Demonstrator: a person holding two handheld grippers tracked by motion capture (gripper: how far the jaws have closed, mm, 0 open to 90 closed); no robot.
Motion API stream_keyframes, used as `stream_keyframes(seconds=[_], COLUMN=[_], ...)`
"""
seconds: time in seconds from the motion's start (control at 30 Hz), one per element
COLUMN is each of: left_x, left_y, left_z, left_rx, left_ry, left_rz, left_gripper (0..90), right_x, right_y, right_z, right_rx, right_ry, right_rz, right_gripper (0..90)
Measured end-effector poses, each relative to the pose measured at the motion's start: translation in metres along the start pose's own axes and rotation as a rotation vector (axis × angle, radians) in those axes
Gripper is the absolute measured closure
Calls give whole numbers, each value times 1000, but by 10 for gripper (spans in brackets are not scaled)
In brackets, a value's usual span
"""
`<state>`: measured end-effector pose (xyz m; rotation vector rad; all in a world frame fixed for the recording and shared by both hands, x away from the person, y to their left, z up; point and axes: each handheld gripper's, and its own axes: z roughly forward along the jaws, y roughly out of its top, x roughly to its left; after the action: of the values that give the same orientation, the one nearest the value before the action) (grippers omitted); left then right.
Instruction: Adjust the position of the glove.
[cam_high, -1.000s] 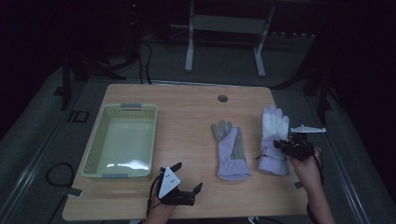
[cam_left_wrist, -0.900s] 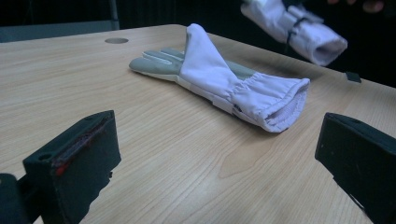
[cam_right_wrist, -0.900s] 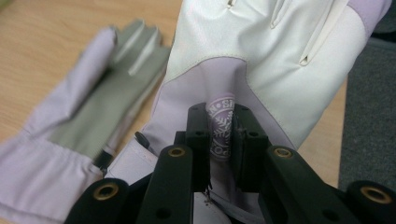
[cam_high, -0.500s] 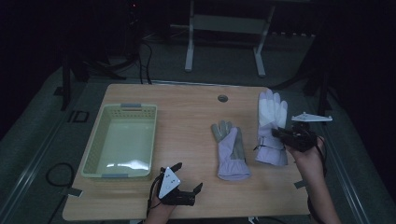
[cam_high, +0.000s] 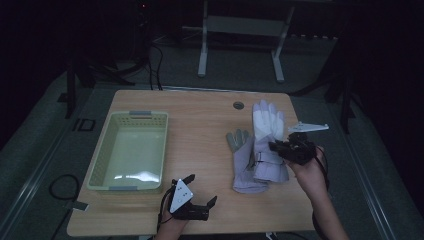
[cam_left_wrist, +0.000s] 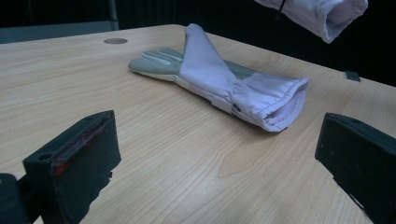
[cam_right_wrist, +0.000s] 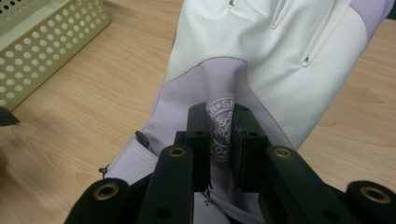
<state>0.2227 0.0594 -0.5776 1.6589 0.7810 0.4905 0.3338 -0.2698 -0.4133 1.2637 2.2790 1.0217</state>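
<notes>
Where the fingers pinch, the white glove fabric bunches unseen.

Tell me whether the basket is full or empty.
Empty: the basket shows only its bare pale floor; both gloves are outside it.

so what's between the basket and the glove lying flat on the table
Bare wooden table, as the high view shows. Nothing sits between the basket and the flat glove; the other glove is beyond it, pinched in the right gripper.

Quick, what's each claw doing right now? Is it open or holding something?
Left claw: open, holding nothing, resting near the table's front edge.
Right claw: shut on a pinch of the white-and-lilac glove.
</notes>
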Motion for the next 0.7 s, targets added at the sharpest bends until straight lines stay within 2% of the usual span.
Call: stream_keyframes(seconds=[0.07,0.33,0.47,0.7], left_x=[0,0,0,0], left_y=[0,0,0,0], left_z=[0,0,0,0], left_rx=[0,3,2,4], left_ry=[0,-5,-4,-1], left_rz=[1,4,3,4], left_gripper=[1,1,1,0], right_x=[5,22,31,36], right_y=[0,-4,-11,-24], right_z=[3,14,30,51], right_rx=[7,36,59,94], right_ry=[8,-8,12,-28], right_rz=[8,13,17,12], right_gripper=[792,791,789,783])
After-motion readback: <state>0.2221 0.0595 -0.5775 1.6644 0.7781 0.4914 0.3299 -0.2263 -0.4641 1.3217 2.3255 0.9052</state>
